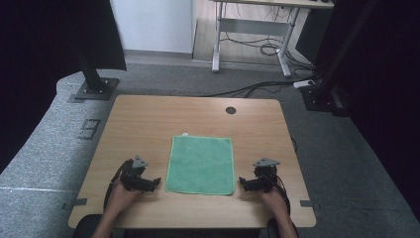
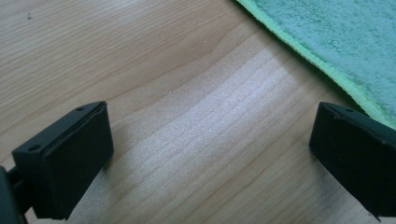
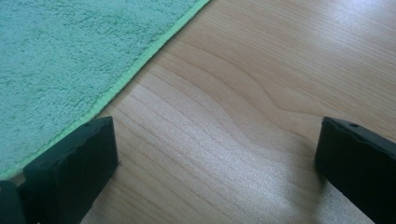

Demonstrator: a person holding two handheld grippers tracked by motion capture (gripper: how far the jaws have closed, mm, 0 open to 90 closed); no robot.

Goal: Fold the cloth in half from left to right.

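Observation:
A green terry cloth [image 1: 200,164] lies flat and square on the wooden table [image 1: 148,119], near its front edge. My left gripper [image 1: 154,183] rests on the wood just left of the cloth's near left corner, jaws wide open with nothing between them. In the left gripper view the cloth [image 2: 341,42] fills the upper right, and its hem runs just past the right jaw. My right gripper [image 1: 243,182] sits open just right of the cloth's near right corner. In the right gripper view the cloth [image 3: 70,51] covers the upper left, with its hem beside the left jaw.
A round cable hole [image 1: 231,110] is set in the table's far edge. Black frame posts [image 1: 91,74] stand on the grey carpet at the far left and right. A white-legged desk [image 1: 247,34] with loose cables stands behind.

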